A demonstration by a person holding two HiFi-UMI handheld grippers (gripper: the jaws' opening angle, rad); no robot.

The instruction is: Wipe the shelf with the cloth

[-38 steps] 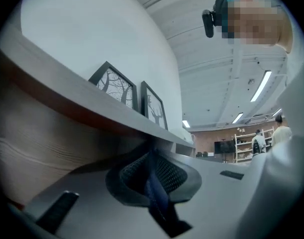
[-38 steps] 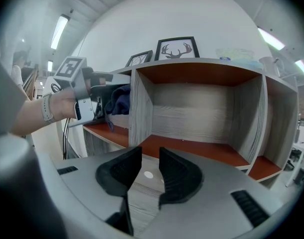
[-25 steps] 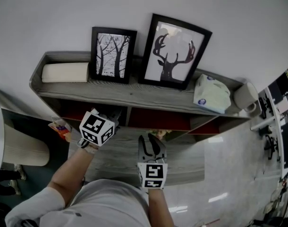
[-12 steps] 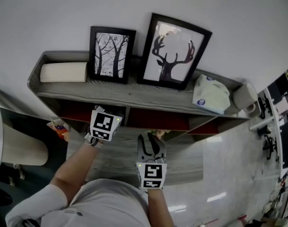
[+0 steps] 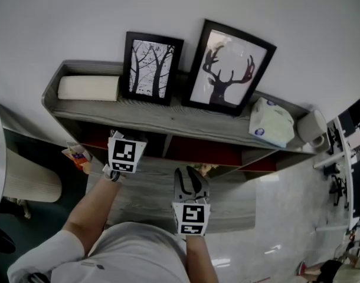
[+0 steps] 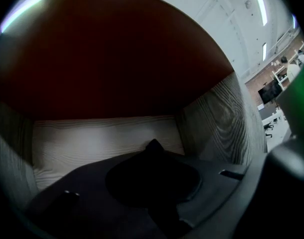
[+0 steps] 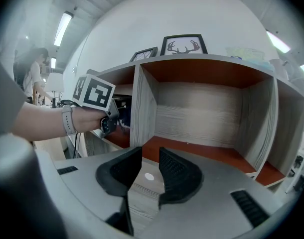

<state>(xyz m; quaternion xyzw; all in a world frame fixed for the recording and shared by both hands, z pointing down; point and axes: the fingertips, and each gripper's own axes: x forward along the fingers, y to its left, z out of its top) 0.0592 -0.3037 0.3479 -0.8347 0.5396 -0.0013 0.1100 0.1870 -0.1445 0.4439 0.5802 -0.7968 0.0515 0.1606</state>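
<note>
The grey wooden shelf unit (image 5: 168, 118) stands against the wall, with open compartments below its top board. My left gripper (image 5: 126, 152) reaches into the left compartment. In the right gripper view it (image 7: 109, 123) is shut on a dark blue cloth (image 7: 123, 115) at the compartment's mouth. In the left gripper view the jaws (image 6: 153, 148) are a dark mass facing the pale wood back wall (image 6: 102, 138). My right gripper (image 5: 189, 175) hovers in front of the middle compartment (image 7: 202, 151). Its pads (image 7: 149, 156) stand a narrow gap apart with nothing between them.
On the top board stand a cream box (image 5: 88, 88), a tree picture (image 5: 153, 68), a deer picture (image 5: 230, 69), a tissue pack (image 5: 270, 122) and a pale roll (image 5: 313, 125). A snack packet (image 5: 78, 157) lies left of the shelf. A person (image 7: 35, 66) stands far off.
My left gripper has shifted a little right and deeper under the top board, its marker cube turning to face up. The right gripper has stayed where it was.
</note>
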